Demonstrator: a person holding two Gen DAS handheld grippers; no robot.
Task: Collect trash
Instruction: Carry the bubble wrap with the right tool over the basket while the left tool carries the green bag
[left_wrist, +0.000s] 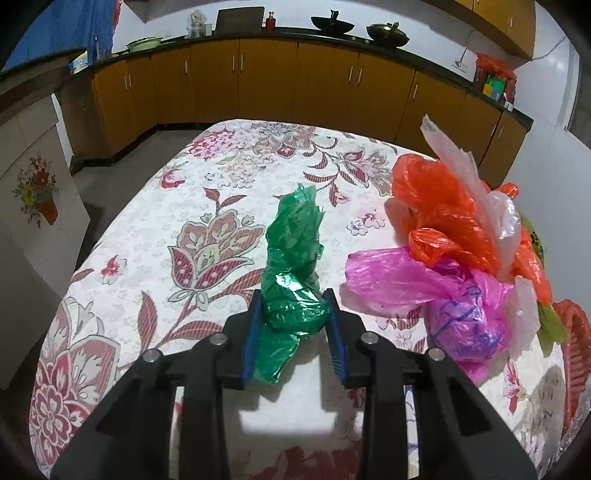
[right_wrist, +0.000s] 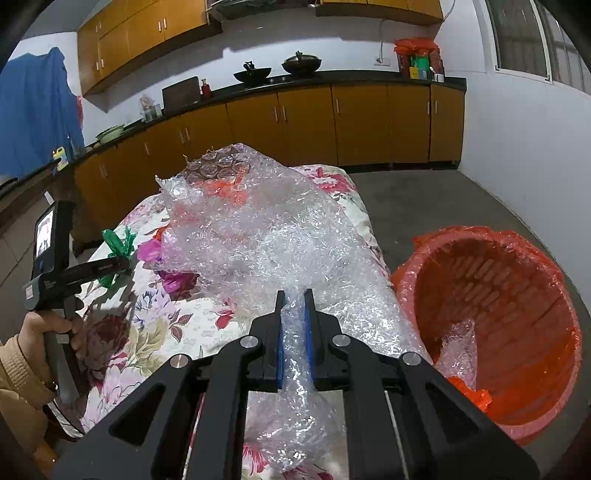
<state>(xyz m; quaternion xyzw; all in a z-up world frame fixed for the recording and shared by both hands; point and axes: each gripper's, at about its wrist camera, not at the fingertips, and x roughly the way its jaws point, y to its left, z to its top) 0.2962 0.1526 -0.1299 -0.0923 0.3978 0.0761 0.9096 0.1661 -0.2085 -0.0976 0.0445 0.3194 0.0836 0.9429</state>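
A crumpled green plastic bag (left_wrist: 295, 240) lies on the flower-patterned table (left_wrist: 166, 221). My left gripper (left_wrist: 294, 299) has its blue pads pressed against the bag's near end on both sides. To the right sits a heap of pink bag (left_wrist: 424, 284), orange bag (left_wrist: 436, 199) and white plastic (left_wrist: 458, 162). In the right wrist view my right gripper (right_wrist: 294, 299) is shut on a twisted end of a big sheet of bubble wrap (right_wrist: 258, 229) that lies over the table. The left gripper (right_wrist: 122, 264) shows there too, at the green bag (right_wrist: 118, 240).
An orange basket lined with an orange bag (right_wrist: 498, 295) stands on the floor right of the table, with some bubble wrap and orange plastic inside; its rim (left_wrist: 576, 332) shows at the right edge. A hand (right_wrist: 40, 328) grips the left tool. Wooden cabinets (left_wrist: 258, 74) line the far wall.
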